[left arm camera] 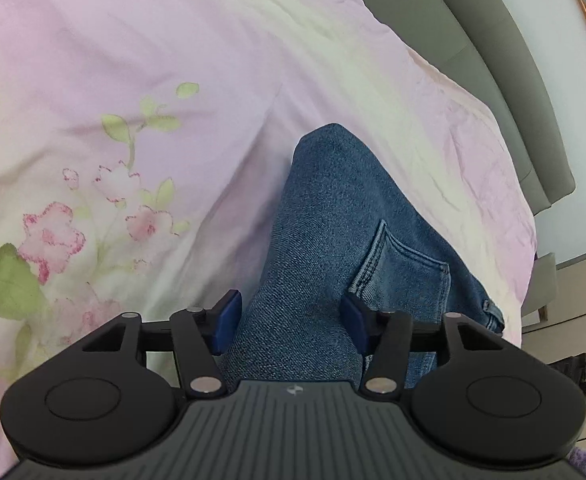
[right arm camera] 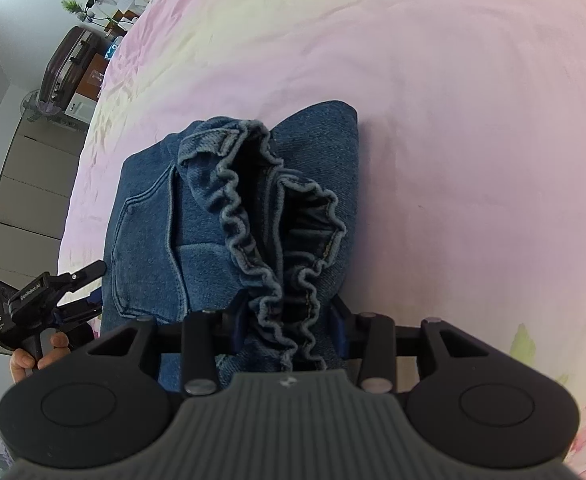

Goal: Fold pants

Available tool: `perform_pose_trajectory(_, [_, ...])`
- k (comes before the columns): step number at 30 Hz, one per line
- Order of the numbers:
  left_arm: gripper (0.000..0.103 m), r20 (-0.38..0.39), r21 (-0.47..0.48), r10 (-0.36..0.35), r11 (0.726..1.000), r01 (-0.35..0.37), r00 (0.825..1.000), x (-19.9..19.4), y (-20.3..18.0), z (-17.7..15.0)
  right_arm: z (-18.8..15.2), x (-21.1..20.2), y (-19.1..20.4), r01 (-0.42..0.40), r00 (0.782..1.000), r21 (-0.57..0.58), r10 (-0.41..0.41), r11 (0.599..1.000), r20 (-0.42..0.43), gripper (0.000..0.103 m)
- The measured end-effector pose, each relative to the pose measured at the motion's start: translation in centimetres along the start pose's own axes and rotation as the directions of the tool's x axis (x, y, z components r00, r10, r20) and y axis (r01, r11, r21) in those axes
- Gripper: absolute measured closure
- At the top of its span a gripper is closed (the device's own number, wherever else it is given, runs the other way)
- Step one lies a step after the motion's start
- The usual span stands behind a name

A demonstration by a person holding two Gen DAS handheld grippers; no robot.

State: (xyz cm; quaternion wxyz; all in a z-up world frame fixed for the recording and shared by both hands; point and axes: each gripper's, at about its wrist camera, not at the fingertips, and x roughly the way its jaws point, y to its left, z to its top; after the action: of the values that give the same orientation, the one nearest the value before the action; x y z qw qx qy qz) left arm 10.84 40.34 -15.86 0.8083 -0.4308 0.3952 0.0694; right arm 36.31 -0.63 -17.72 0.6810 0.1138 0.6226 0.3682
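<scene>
Blue denim pants (left arm camera: pixel 333 240) lie folded in a thick bundle on a pink floral bed cover (left arm camera: pixel 133 100). My left gripper (left arm camera: pixel 289 316) has its blue-padded fingers wide apart, one on each side of the bundle's folded edge, with a back pocket (left arm camera: pixel 405 272) just right of it. In the right wrist view the pants (right arm camera: pixel 197 232) show the ruffled elastic waistband (right arm camera: pixel 277 240) on top. My right gripper (right arm camera: pixel 289 324) straddles the waistband end, fingers apart around it. The left gripper (right arm camera: pixel 73 292) and the hand holding it show at the bundle's left edge.
The bed cover (right arm camera: pixel 473 120) spreads all around the pants. A grey padded headboard (left arm camera: pixel 493 60) runs along the bed's right side in the left wrist view. A dark suitcase (right arm camera: pixel 69 64), a plant and grey drawers (right arm camera: pixel 25 184) stand beyond the bed's left edge.
</scene>
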Motion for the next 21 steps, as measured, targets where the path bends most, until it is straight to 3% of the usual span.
perform_pose_trajectory(2, [0.056, 0.014, 0.018, 0.01, 1.0, -0.01, 1.0, 0.0, -0.4, 0.0, -0.3, -0.1, 0.0, 0.001, 1.0, -0.005, -0.001, 1.0, 0.014, 0.066])
perform_pose_trajectory(5, [0.062, 0.016, 0.06, 0.02, 0.998, -0.021, 1.0, 0.0, -1.6, 0.6, -1.1, -0.3, -0.2, -0.004, 0.999, -0.006, 0.004, 1.0, 0.051, 0.066])
perform_pose_trajectory(9, [0.064, 0.012, 0.171, 0.111, 0.979, -0.112, 0.994, 0.9, -3.5, 1.1, -2.1, -0.2, -1.3, -0.034, 0.995, 0.057, 0.028, 0.998, 0.097, 0.066])
perform_pose_trajectory(12, [0.064, 0.02, 0.2, 0.18, 0.963, -0.18, 0.984, 2.3, -3.6, 1.0, -2.5, 0.0, -1.1, -0.035, 0.993, 0.072, 0.026, 0.997, 0.116, 0.066])
perform_pose_trajectory(16, [0.064, 0.048, 0.212, 0.216, 0.952, -0.221, 0.975, 1.6, -4.6, 0.3, -2.9, 0.2, -0.7, -0.01, 0.991, 0.083, -0.001, 0.997, 0.133, 0.064])
perform_pose_trajectory(18, [0.059, 0.085, 0.217, 0.255, 0.939, -0.267, 0.963, 1.0, -5.5, -0.5, -2.9, 0.1, -0.2, 0.014, 0.99, 0.075, -0.025, 0.997, 0.139, 0.059])
perform_pose_trajectory(21, [0.056, 0.179, 0.283, 0.326, 0.887, -0.366, 0.928, -0.7, -7.7, -1.7, -3.0, -1.2, 2.6, 0.126, 0.976, -0.026, -0.119, 0.992, 0.181, 0.047])
